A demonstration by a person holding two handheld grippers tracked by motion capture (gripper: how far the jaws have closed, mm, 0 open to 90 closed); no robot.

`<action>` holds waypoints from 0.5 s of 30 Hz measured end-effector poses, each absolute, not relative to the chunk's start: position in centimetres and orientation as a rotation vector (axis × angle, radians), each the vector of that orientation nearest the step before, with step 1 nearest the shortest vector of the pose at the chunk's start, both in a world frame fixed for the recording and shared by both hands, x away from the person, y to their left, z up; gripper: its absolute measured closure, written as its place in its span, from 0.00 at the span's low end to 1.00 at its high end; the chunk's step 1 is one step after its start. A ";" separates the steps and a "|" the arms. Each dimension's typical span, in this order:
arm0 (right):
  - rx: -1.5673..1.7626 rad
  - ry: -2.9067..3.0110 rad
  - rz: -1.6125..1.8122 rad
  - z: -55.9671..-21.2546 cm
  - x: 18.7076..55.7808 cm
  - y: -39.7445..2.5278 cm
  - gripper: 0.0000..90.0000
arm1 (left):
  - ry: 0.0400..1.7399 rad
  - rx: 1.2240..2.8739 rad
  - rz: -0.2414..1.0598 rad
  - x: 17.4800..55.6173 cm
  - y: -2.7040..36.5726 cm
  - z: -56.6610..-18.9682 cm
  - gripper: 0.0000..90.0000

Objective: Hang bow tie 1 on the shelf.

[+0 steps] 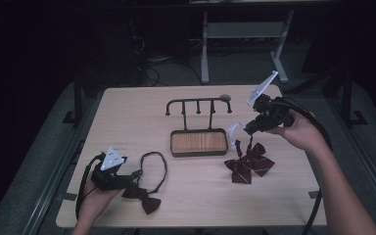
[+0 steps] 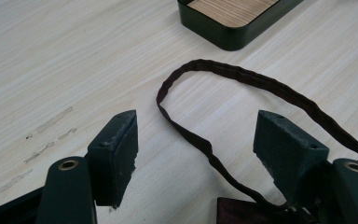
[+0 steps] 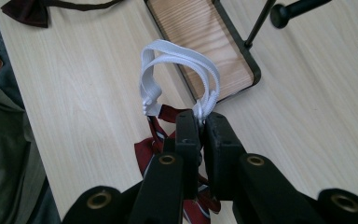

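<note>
Pinched in the right hand-held gripper point(image 3: 199, 122), the white strap point(image 3: 179, 58) loops up above the red bow tie point(image 1: 249, 165).

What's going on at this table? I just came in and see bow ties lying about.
A person works with two handheld grippers. The right gripper has its fingers shut on the white strap of the red striped bow tie, lifting it near the hook stand and its tray. The left gripper rests open on the table, its fingers either side of the dark bow tie's strap.
</note>
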State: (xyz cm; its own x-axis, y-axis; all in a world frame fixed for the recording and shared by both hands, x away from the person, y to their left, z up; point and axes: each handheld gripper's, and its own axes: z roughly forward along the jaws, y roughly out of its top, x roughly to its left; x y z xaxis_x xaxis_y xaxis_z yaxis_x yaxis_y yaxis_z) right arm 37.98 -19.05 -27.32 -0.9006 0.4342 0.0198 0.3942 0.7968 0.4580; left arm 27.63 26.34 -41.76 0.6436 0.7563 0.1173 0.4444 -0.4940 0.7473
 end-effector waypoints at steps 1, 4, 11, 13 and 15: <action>0.671 2.897 0.711 -27.2 38.1 -19.0 0.94 | 0.931 2.163 0.574 27.6 26.3 -41.8 0.35; 0.678 2.892 0.718 -26.8 38.4 -18.8 0.94 | 0.931 2.158 0.577 27.6 26.3 -41.7 0.35; 0.688 2.882 0.709 -26.3 39.2 -18.5 0.94 | 0.920 2.158 0.577 27.6 26.3 -41.7 0.35; 0.688 2.879 0.693 -26.1 39.4 -18.4 0.94 | 0.920 2.164 0.573 27.6 26.3 -41.7 0.35; 0.698 2.879 0.692 -25.9 39.7 -18.4 0.94 | 0.918 2.170 0.575 27.6 26.2 -41.7 0.35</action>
